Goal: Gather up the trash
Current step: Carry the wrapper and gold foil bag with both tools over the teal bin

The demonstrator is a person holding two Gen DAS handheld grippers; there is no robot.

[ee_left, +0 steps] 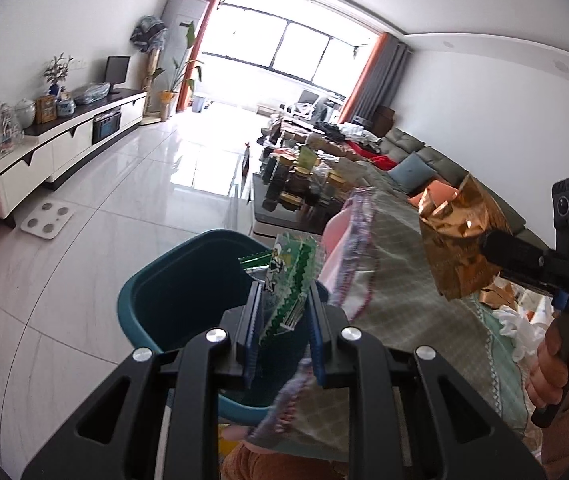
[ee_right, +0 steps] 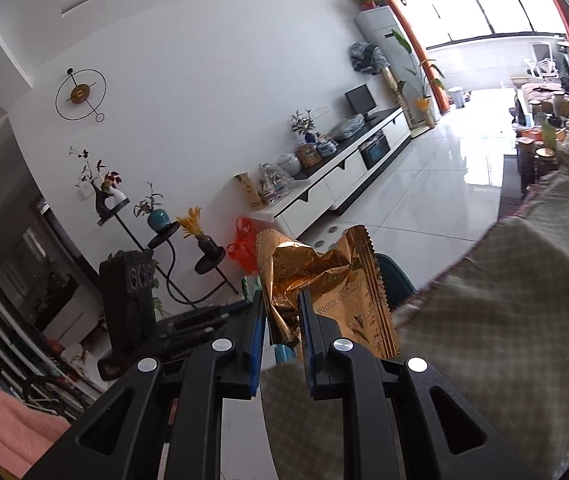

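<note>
My left gripper [ee_left: 284, 292] is shut on a green and white snack wrapper [ee_left: 290, 280], which hangs over the open teal bin [ee_left: 172, 292] on the floor. At the right edge of the left wrist view my right gripper [ee_left: 484, 246], with a hand on its handle, holds a crumpled gold foil wrapper [ee_left: 458, 240] above the checked cloth. In the right wrist view my right gripper [ee_right: 282, 300] is shut on that gold wrapper [ee_right: 324, 280], and the teal bin's rim [ee_right: 394, 280] peeks out behind it. The left gripper's body [ee_right: 128, 308] shows at the left there.
A table under a checked cloth [ee_left: 400, 280] with a fringed edge sits beside the bin. A cluttered coffee table [ee_left: 300, 184], a grey sofa [ee_left: 436, 164], a white TV cabinet [ee_left: 56, 140], a floor scale [ee_left: 46, 218], a red bag [ee_right: 244, 248] and a plant stand [ee_right: 164, 240] surround shiny floor tiles.
</note>
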